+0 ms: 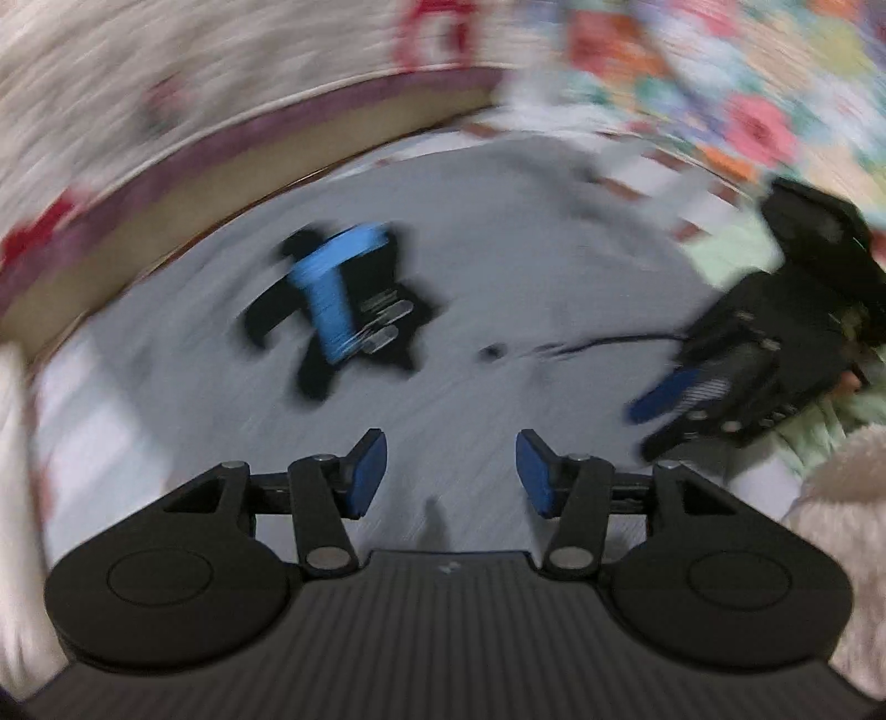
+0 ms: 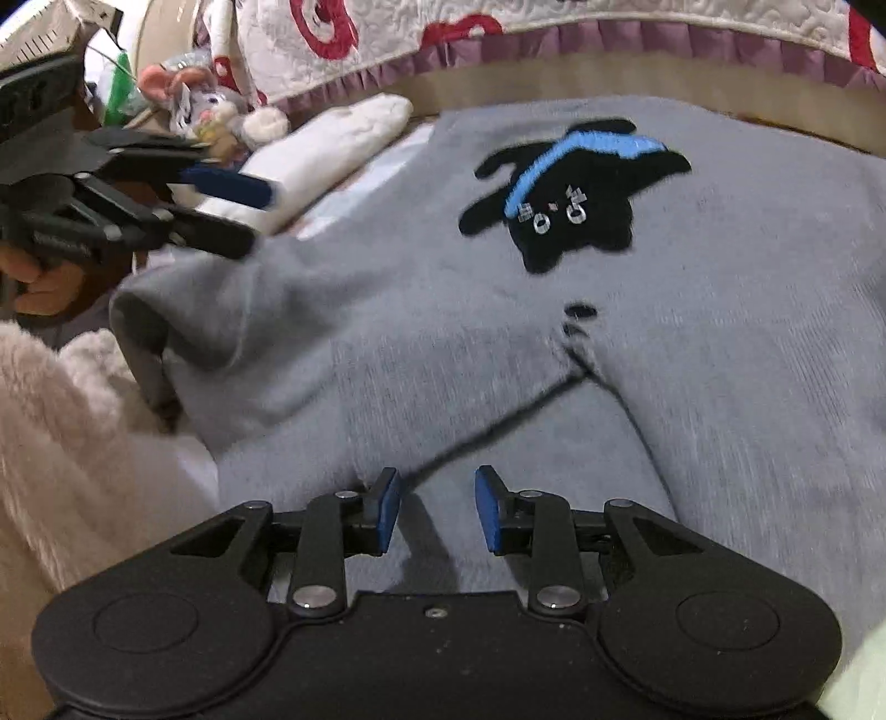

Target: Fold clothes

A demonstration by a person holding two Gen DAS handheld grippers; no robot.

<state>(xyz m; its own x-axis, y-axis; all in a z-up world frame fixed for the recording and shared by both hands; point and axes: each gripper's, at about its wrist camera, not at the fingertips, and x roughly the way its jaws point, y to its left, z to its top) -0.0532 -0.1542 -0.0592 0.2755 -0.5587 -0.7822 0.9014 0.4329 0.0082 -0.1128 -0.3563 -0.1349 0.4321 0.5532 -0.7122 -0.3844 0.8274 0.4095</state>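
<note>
Lying spread flat across the bed, a soft grey knitted sweater filled most of the right wrist view; its front carried a black cat-shaped patch crossed by a bright blue band, with small silver stitched marks on the black; below the patch sat a short dark mark and a thin dark line running down toward the camera; one sleeve was folded in over the body at the left, its cuff end standing up in a rounded hump; the knit looked fuzzy and unwrinkled apart from that fold; in the left wrist view the same sweater and patch were smeared by motion blur; the right gripper, black with blue pads, hovered just above the grey cloth with its jaws parted and nothing between them; the left gripper likewise stood with its jaws apart over the sweater, gripping nothing; a hand held the left gripper's handle at the left edge of the right wrist view, beside a fluffy cream sleeve; beyond the sweater lay a white folded cloth, a small grey-and-pink plush toy and a white quilted cover with red motifs and a mauve frill
</note>
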